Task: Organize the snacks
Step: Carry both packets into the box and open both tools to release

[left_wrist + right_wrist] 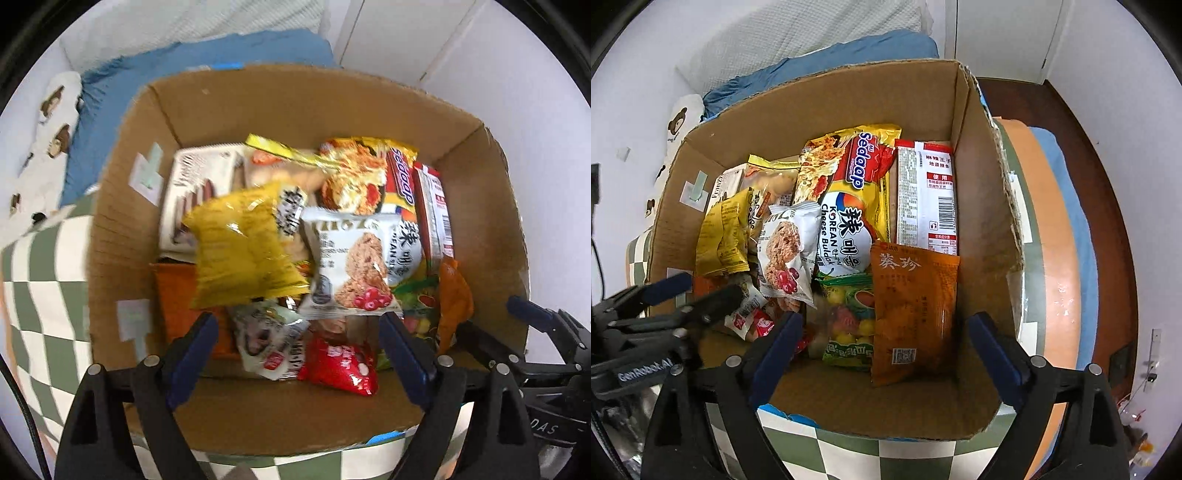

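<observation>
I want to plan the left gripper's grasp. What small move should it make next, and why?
Probably lower the left gripper slightly onto the white oat-cookie packet. Its jaws are open and empty, and that packet lies on top of the pile in the cardboard box, just ahead.

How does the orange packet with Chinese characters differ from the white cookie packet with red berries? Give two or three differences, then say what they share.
1. The orange packet is plain orange-brown with printed characters; the white cookie packet shows cookies and red berries.
2. The orange packet looks larger than the cookie packet.
3. The orange packet stands by the box's right wall; the cookie packet lies on the pile further left.

Both are sealed snacks inside the cardboard box, untouched by either claw.
</observation>
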A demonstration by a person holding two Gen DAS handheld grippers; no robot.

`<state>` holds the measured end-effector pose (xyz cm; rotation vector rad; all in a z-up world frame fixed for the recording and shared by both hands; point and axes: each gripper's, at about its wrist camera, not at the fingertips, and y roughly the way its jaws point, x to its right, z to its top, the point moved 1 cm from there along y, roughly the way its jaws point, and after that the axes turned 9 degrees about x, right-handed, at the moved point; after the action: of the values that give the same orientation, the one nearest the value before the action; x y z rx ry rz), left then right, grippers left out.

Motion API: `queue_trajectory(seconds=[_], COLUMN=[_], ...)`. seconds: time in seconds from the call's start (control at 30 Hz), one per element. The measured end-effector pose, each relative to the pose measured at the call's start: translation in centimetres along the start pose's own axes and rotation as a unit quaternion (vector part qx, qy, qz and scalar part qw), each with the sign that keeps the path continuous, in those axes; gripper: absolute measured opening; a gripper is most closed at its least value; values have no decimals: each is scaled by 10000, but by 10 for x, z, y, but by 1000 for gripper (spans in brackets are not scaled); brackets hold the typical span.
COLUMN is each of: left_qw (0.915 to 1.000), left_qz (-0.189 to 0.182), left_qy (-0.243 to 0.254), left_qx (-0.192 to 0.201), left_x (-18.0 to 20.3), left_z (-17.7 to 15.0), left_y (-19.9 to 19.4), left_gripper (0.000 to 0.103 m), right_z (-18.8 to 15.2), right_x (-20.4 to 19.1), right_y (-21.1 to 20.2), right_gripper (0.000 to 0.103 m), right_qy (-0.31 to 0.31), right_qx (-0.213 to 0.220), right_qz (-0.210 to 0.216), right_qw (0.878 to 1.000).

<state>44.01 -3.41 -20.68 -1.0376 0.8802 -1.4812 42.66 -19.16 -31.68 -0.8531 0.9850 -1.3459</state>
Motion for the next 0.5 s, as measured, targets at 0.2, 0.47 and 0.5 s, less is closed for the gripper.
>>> queue_trajectory(seconds=[0.2, 0.47, 0.5], left_qw=[9990, 9964, 9962], left_qz=[276, 370, 372], left_qy=[51, 81, 63], left_qx=[362, 760, 788], left_x=[-1, -2, -2], left_z=[3, -2, -3], left_y=[-21, -44, -48], left_gripper=[89, 89, 89], right_z=[-4, -7, -8], right_x=[-3, -4, -4], right_y=[-14, -30, -34], right_gripper=[98, 98, 98], right_qy=[-23, 30, 32], right_qx=[231, 465, 503], right_qz=[-134, -220, -221], right_qw=[9996, 9987, 9985])
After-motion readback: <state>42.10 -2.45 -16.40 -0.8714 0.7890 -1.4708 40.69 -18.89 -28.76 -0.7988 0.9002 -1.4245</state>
